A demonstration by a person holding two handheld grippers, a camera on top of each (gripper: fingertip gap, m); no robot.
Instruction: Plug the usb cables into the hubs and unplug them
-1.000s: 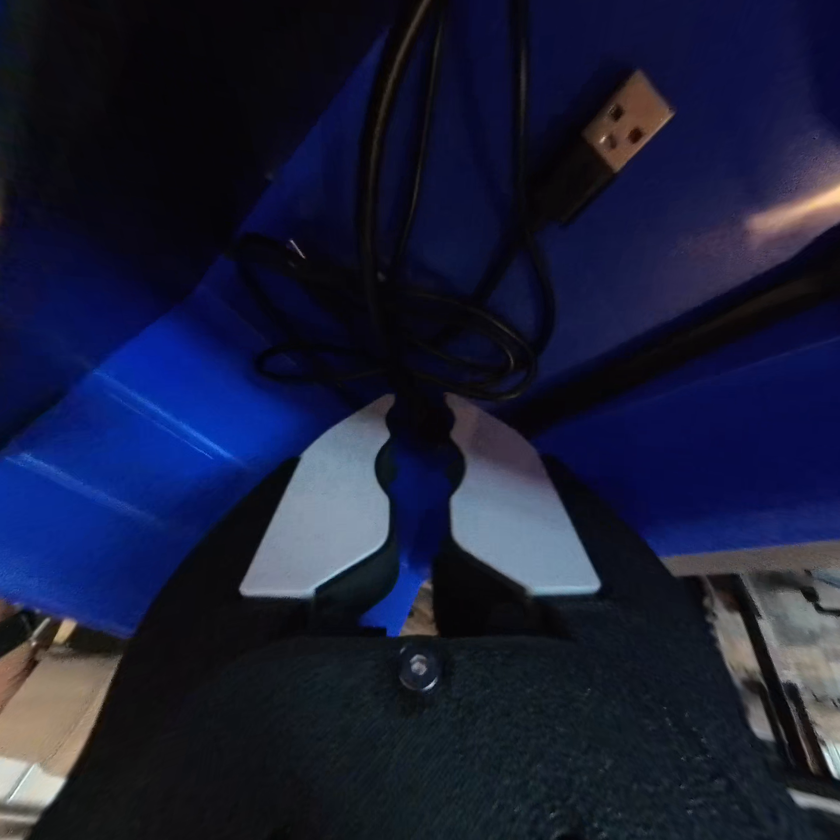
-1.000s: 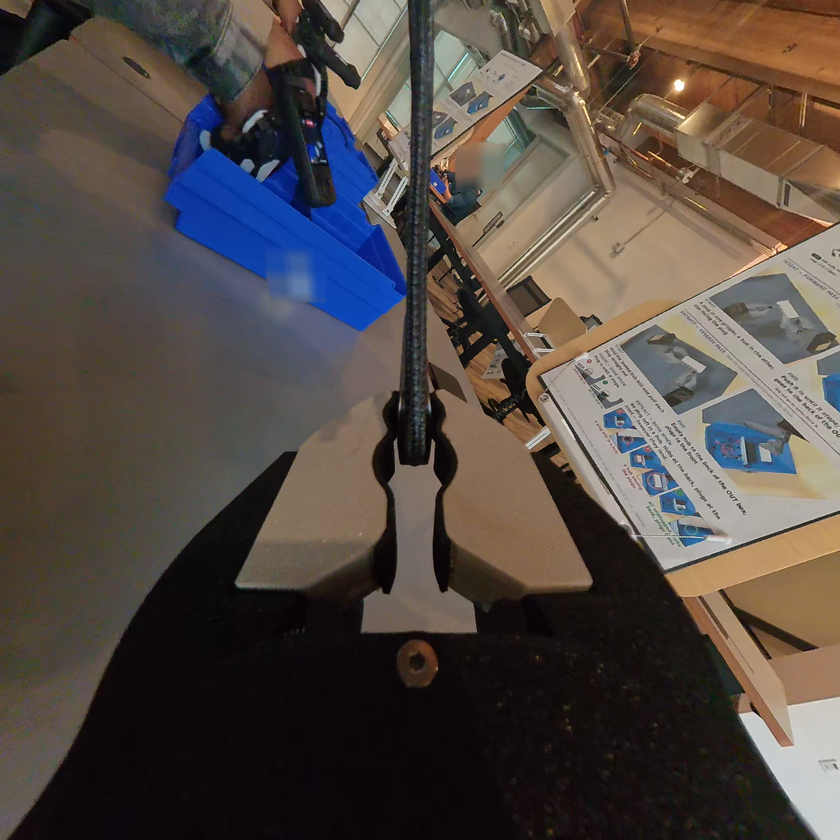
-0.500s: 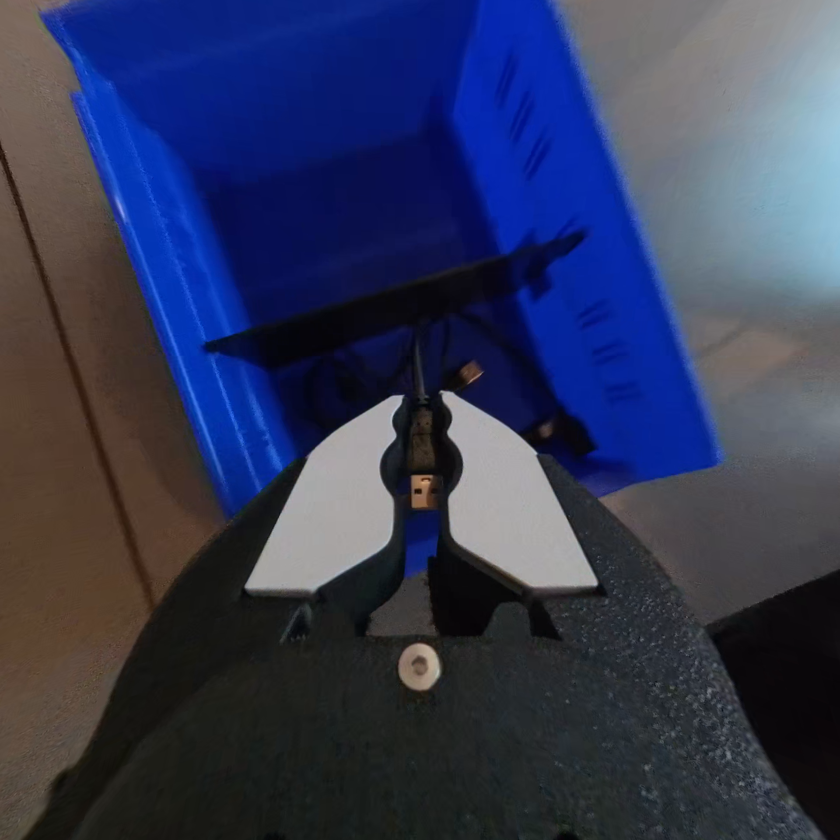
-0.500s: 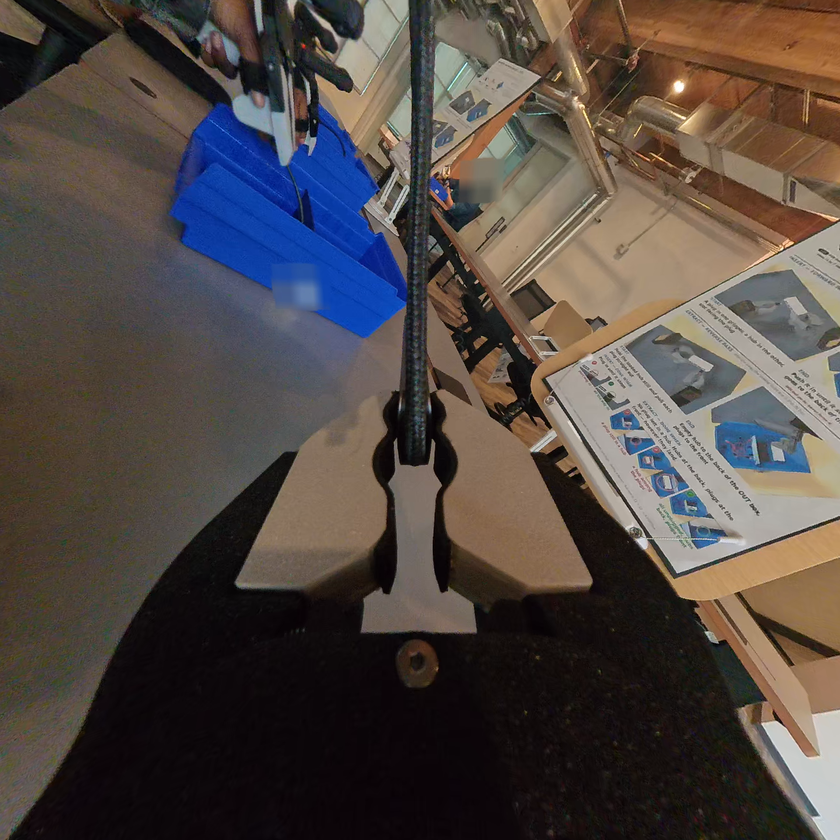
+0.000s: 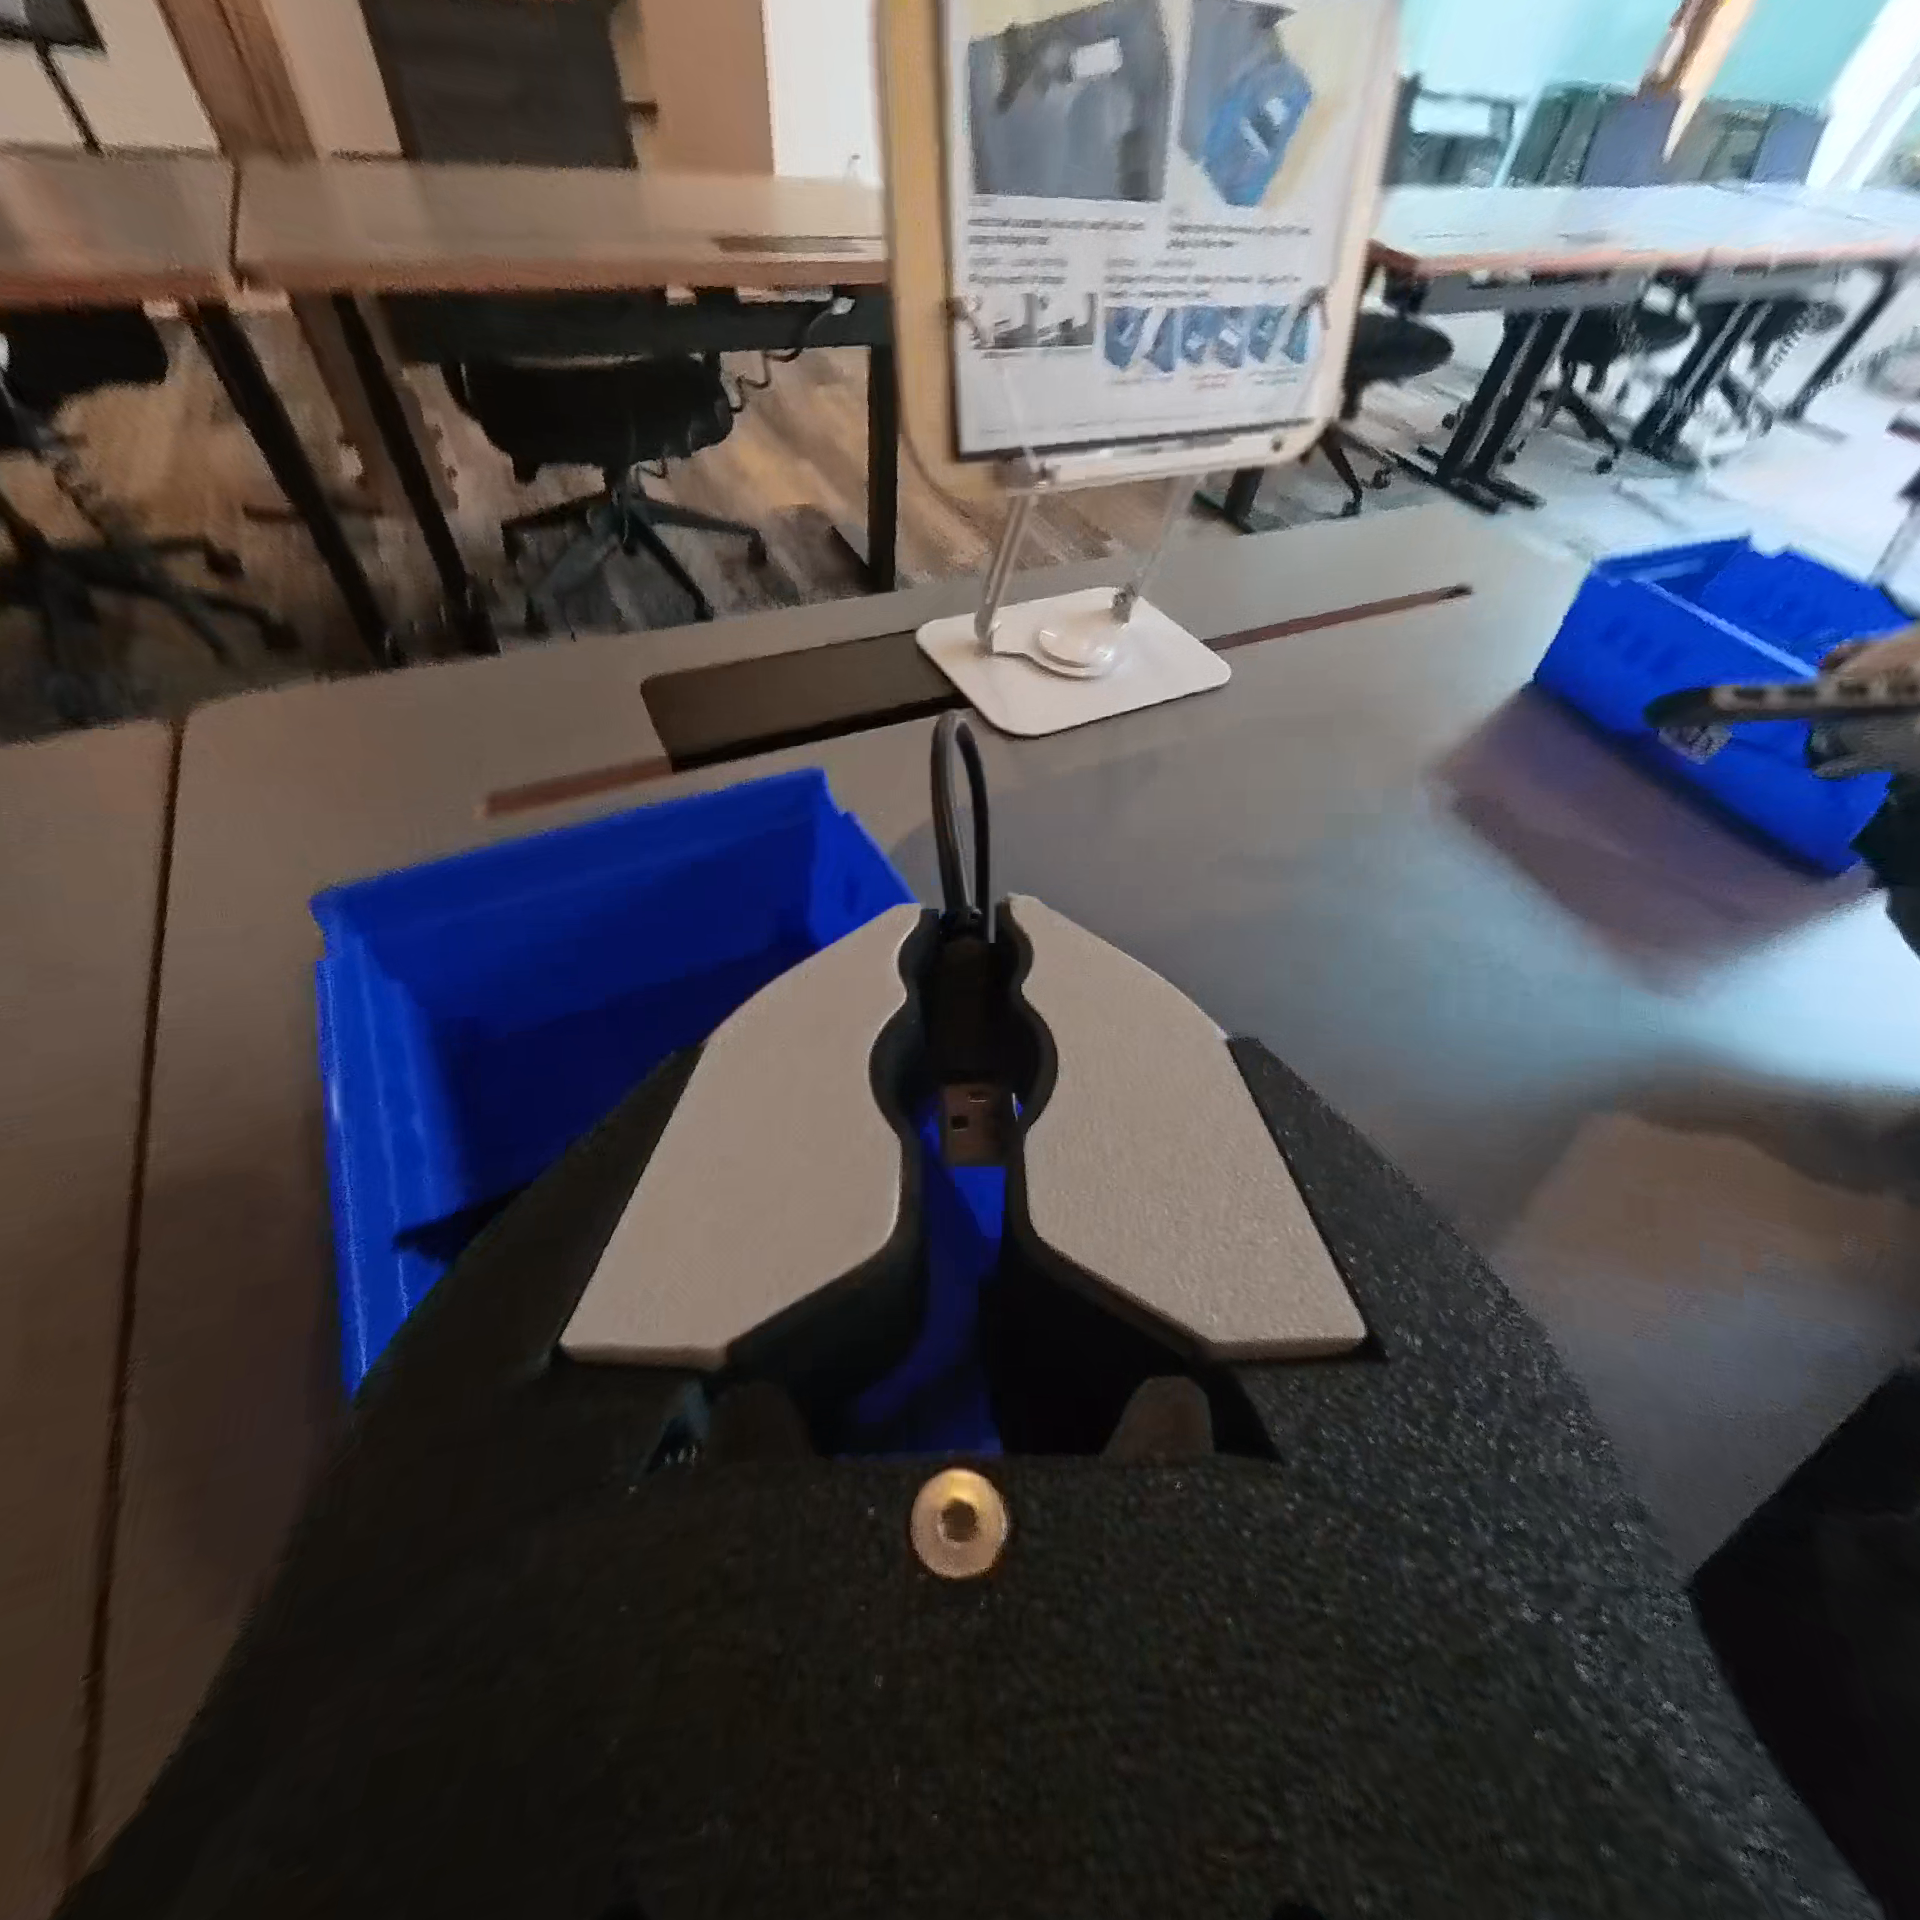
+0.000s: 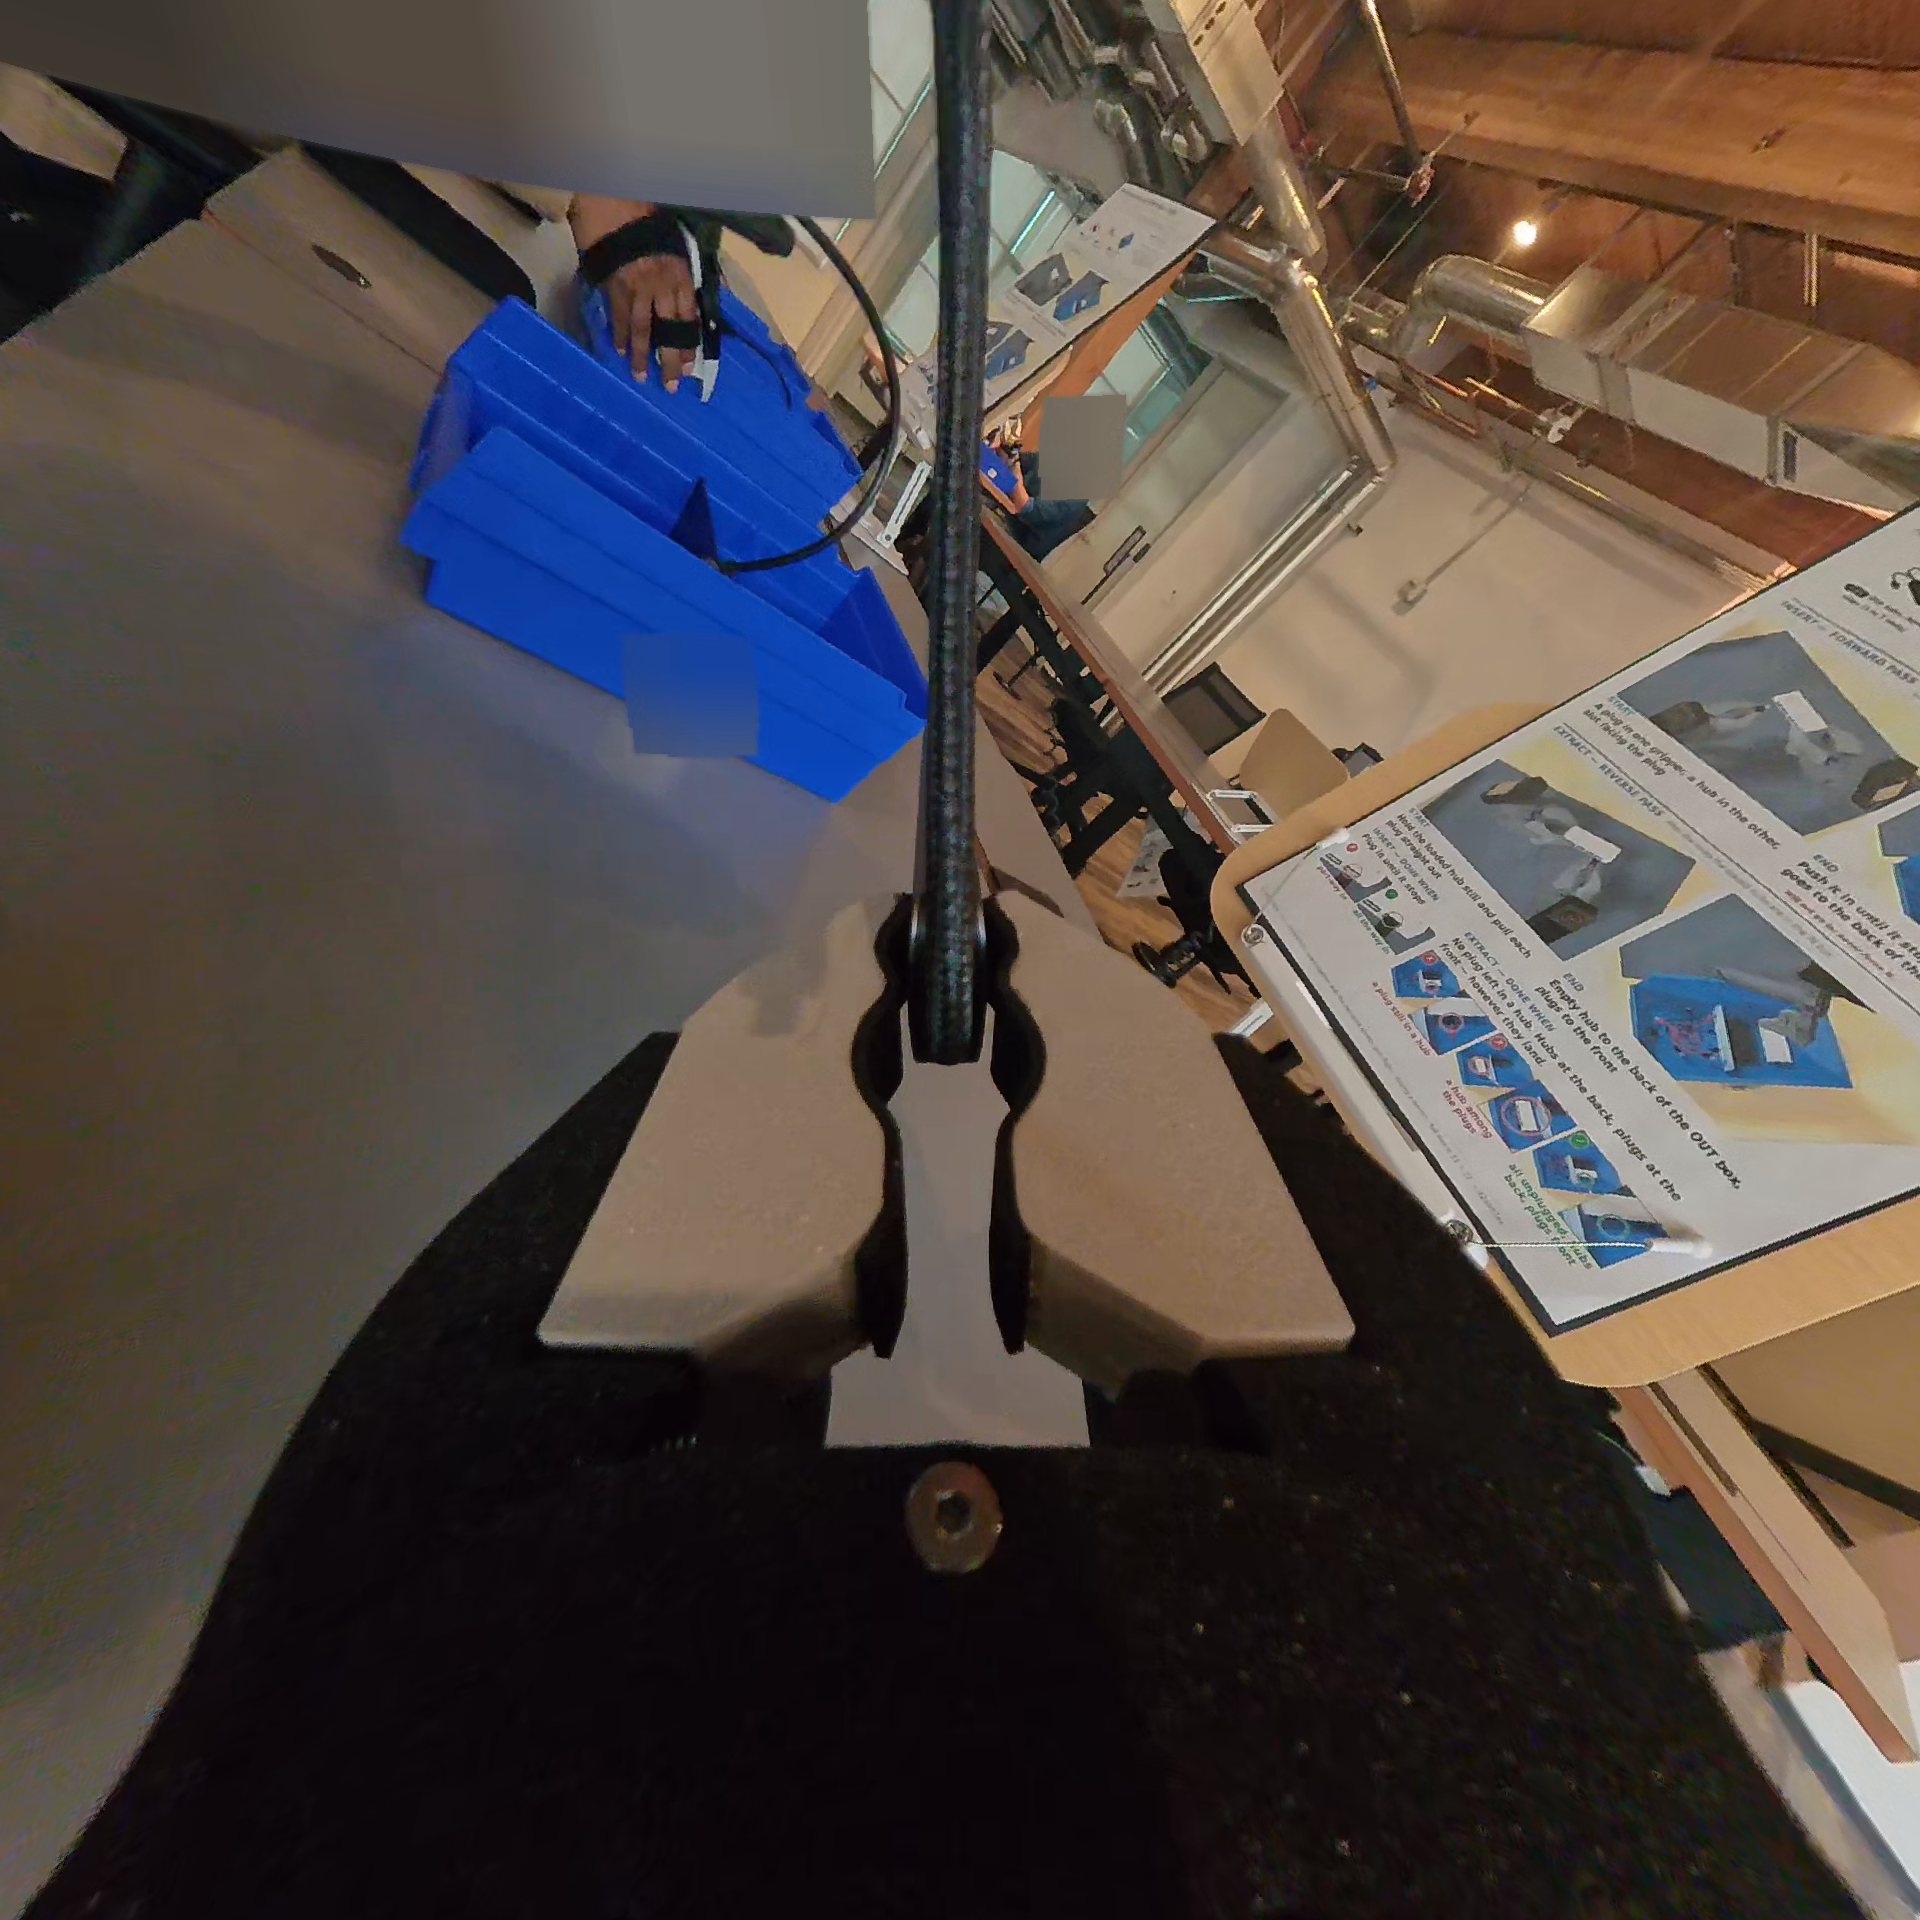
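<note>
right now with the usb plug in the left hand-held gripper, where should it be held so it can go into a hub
Grip the black moulded body of the usb plug, from its two sides. The left hand-held gripper does this, but the metal tip points back toward the camera, so it probably needs regripping with the tip facing outward and clear.

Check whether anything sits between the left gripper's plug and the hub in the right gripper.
Nothing visible does. The left gripper holds the plug above the bin; bare table lies toward the hub.
</note>
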